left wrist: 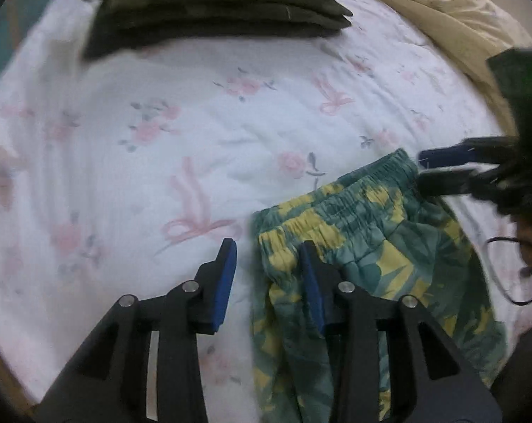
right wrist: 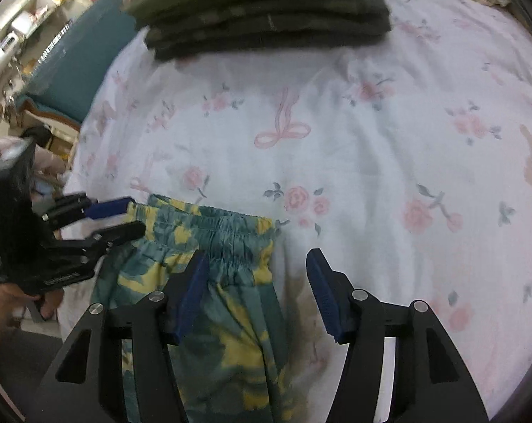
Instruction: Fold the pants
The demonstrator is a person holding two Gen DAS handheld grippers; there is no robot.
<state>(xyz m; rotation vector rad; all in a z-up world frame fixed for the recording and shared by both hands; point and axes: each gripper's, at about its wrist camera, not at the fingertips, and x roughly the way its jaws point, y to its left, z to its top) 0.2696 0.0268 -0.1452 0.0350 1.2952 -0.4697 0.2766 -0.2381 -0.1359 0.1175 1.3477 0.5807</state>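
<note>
From the left wrist camera, the left tongs (left wrist: 267,246) are spread wide apart and pinch nothing. Their blue pads (left wrist: 227,282) point forward over the bed (left wrist: 125,141), which has a white cover with pink flowers and bows. The pants (left wrist: 364,239) lie on the bed at the lower right. They are green with yellow patches. The stretchy waistband (left wrist: 354,190) is at the far end of the pants, and the legs run back down past the tongs. One pad sits over the bare bed cover and the other sits over the left edge of the pants. The right tongs (left wrist: 422,169) come in from the right side, right at the far corner of the waistband. Their two fingers look close together, but it is too blurry to tell if they pinch the cloth. A stack of dark green folded clothes (left wrist: 216,10) sits at the far end of the bed. A cream pillow (left wrist: 442,10) lies at the top right.

From the right wrist camera, the right tongs (right wrist: 255,257) are spread wide and hold nothing. The pants (right wrist: 209,268) lie under the left finger, with the waistband (right wrist: 223,222) just ahead. The left tongs (right wrist: 135,215) are open at the left corner of the waistband. The folded clothes (right wrist: 266,10) are at the top. A teal chair (right wrist: 86,60) stands beside the bed (right wrist: 407,141).
</note>
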